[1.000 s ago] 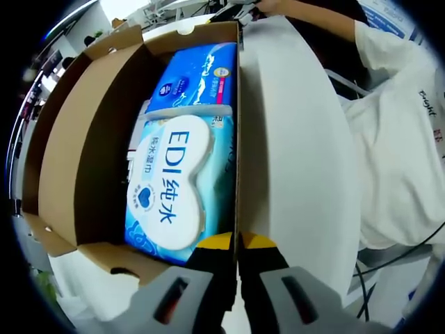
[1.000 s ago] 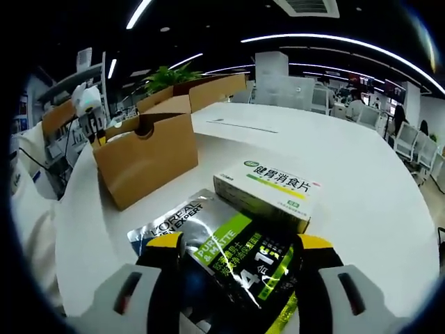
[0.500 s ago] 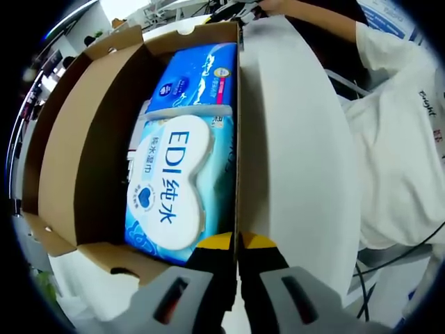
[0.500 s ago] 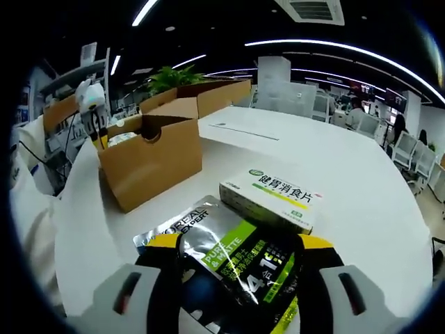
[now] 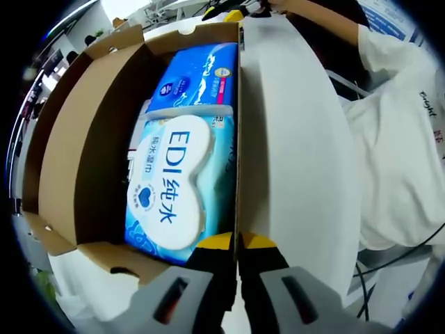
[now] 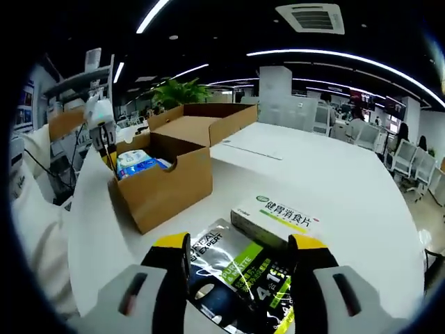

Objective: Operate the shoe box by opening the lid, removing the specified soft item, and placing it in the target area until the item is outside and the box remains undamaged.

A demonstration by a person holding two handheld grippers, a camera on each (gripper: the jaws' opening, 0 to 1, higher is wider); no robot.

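Left gripper (image 5: 236,240) pinches the brown cardboard shoe box's (image 6: 170,184) wall at 6 o'clock; right gripper (image 6: 240,243) stands apart above the silver-green foil pouch (image 6: 236,278).
A hard tug could tear that wall; the blue-white wet-wipes pack (image 5: 177,184) lies inside the box.

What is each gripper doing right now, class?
Left gripper: shut on the box wall.
Right gripper: open, above the pouch.
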